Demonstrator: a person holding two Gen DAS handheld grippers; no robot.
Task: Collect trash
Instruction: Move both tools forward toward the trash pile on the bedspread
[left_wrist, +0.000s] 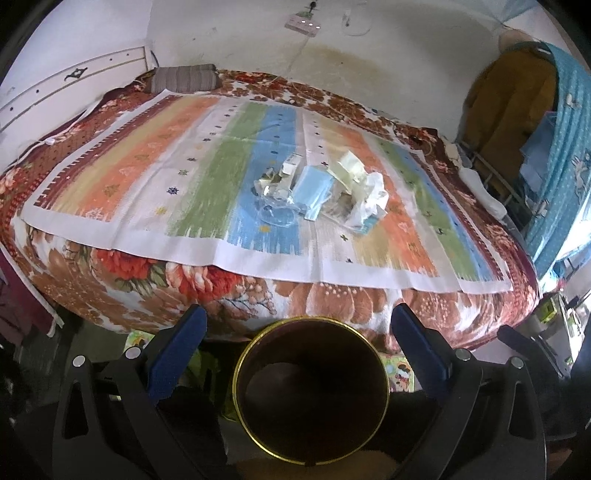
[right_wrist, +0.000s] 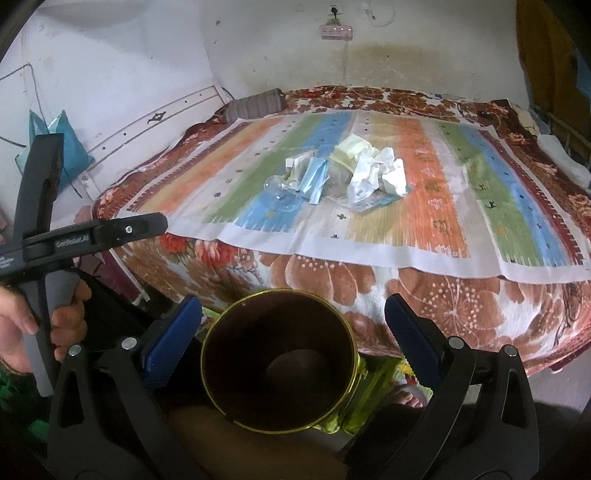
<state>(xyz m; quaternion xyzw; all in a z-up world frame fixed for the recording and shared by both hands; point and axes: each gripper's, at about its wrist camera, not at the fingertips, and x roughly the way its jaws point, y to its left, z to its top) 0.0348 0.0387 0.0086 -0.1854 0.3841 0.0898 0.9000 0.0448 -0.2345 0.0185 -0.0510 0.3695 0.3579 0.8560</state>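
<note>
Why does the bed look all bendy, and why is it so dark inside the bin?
Both wrist views use a fisheye lens, so the bed bulges and the corners go black. In the left view the bin is shadowed inside; bright light washes out the right edge. In the right view the trash pile looks slightly soft.

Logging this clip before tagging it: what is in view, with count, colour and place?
Round bin with gold rim: one, dark inside, below the bed's near edge.
Crumpled white paper: one clump, mid-cloth.
Light blue face mask: one, left of the paper.
Clear plastic wrapper: one, left of the mask.
Striped cloth: one, multicolour, over the floral blanket.
White power strip: one, on the wall.
Left gripper: blue pads, open.
Right gripper: blue pads, open.
</note>
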